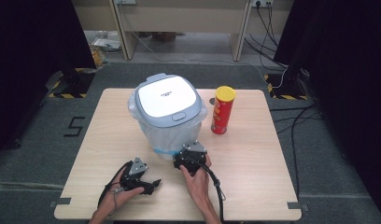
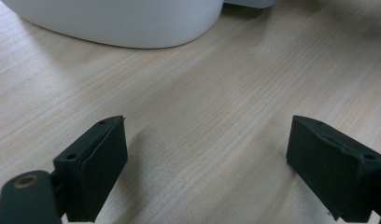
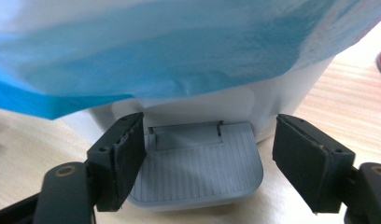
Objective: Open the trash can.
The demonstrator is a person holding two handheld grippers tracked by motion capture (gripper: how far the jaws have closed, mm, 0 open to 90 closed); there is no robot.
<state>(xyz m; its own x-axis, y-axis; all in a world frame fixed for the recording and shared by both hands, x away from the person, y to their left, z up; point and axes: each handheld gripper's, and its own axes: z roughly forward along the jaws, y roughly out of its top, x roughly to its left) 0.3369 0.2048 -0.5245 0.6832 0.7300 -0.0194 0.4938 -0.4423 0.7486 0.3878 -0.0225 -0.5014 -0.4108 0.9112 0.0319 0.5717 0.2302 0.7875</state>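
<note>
A black "5" (image 1: 75,126) is marked on the grey floor (image 1: 39,140) left of the table. The bin lid (image 1: 166,99) bears small dark print, too small to read.

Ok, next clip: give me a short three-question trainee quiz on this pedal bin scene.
1. True or false: the white pedal bin's grey lid is shut.
2. Which open gripper frames the grey ribbed foot pedal: A left gripper, B right gripper?
3. Fill in: the red crisp tube with yellow lid stands ____ on the wooden table.

Key: 1 true; 2 B; 3 upright.
</note>
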